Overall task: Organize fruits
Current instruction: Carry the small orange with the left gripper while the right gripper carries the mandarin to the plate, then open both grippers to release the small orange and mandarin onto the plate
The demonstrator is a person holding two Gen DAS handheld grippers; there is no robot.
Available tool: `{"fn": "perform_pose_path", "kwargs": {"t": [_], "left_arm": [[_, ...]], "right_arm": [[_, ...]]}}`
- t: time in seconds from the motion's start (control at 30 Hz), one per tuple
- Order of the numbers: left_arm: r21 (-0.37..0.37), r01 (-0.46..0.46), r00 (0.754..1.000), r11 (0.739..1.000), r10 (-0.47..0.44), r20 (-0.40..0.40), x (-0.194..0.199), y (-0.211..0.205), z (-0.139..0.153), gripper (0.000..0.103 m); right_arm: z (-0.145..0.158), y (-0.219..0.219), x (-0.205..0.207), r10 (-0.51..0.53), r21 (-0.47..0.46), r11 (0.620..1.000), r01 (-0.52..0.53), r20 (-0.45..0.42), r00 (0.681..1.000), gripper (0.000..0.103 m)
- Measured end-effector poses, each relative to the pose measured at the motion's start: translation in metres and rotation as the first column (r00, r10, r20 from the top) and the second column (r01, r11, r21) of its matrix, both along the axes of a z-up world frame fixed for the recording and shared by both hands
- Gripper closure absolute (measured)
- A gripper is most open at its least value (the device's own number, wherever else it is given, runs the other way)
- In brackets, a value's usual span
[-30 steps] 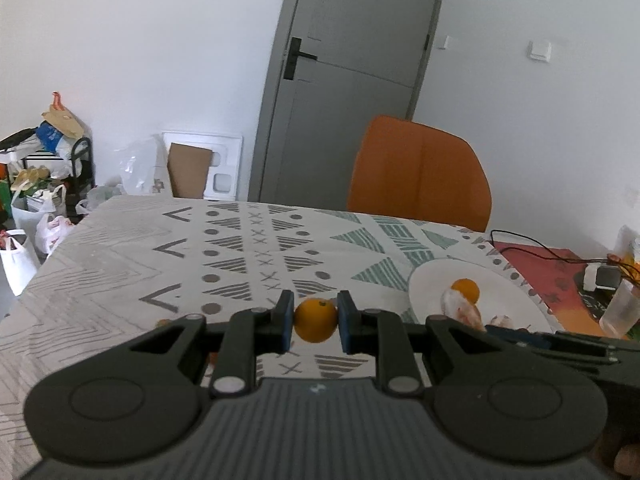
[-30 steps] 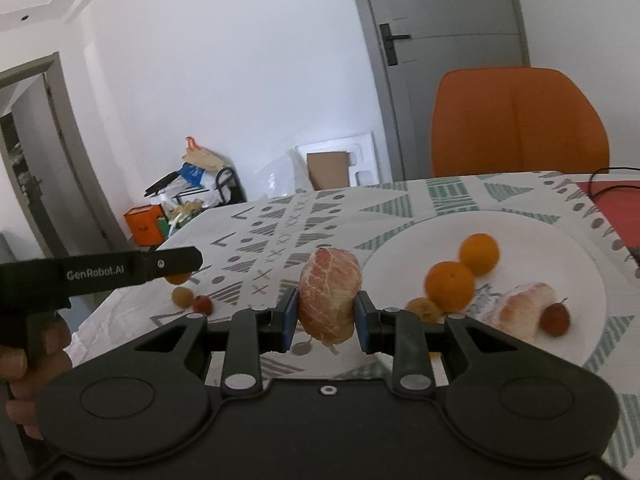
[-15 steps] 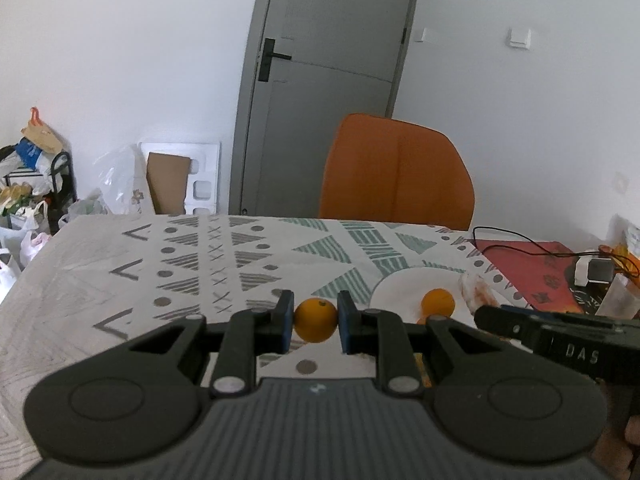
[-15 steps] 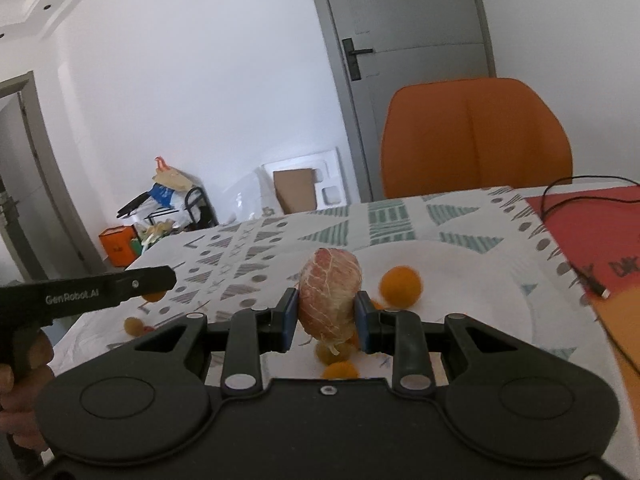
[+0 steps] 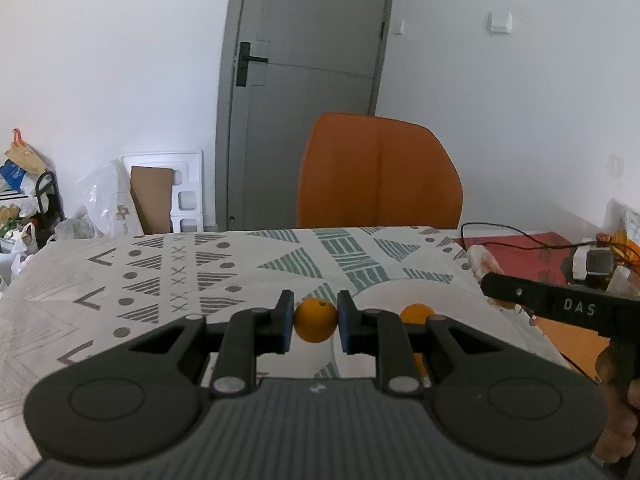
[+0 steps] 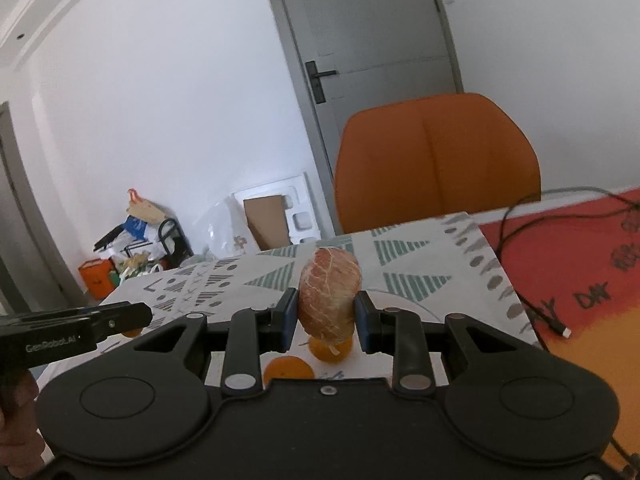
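We are gripping a peeled citrus piece (image 6: 329,294) upright in the right gripper (image 6: 325,322), above what are probably two oranges (image 6: 288,368) on the patterned tablecloth (image 6: 416,268); the left gripper (image 6: 76,328) is showing at left.

Both tools are matte black plastic. The left claw (image 5: 315,322) has blue-faced fingers (image 5: 285,322), silver pivot screws and round side discs. The right claw (image 6: 326,316) matches; white lettering marks each handle at the frame edges.
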State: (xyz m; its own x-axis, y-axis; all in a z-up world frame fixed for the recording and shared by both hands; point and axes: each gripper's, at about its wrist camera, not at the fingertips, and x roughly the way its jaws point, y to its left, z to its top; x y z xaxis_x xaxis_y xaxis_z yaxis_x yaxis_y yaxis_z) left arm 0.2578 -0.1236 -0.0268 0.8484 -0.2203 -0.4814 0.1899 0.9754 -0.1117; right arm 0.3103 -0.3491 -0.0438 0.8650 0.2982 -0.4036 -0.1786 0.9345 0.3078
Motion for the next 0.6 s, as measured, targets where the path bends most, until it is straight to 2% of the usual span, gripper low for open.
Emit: {"fn": "perform_pose_path", "kwargs": {"t": [0.23,0.4,0.43,0.6], "left_arm": [[-0.003,0.034,0.999,0.999,-0.034,-0.031,0.021,-0.017,-0.015,0.082],[0.004,0.06,0.997,0.998,-0.06,-0.055,0.036,-0.028,-0.025,0.082],[0.006,0.063,0.996,0.998,-0.063,-0.061,0.039,-0.03,-0.026,0.082],[0.023,0.092,0.994,0.995,-0.091,-0.063,0.046,-0.041,-0.029,0.082]], "right_arm": [[-0.016,-0.002,0.009,-0.033,-0.006,0.999,0.033,-0.019,0.999,0.075],[-0.03,-0.009,0.022,-0.053,0.043,0.998,0.054,-0.037,0.998,0.071],[-0.031,-0.009,0.023,-0.051,0.034,0.998,0.053,-0.043,0.998,0.068],[-0.026,-0.022,0.016,-0.065,0.054,0.996,0.066,-0.029,0.997,0.068]]}}
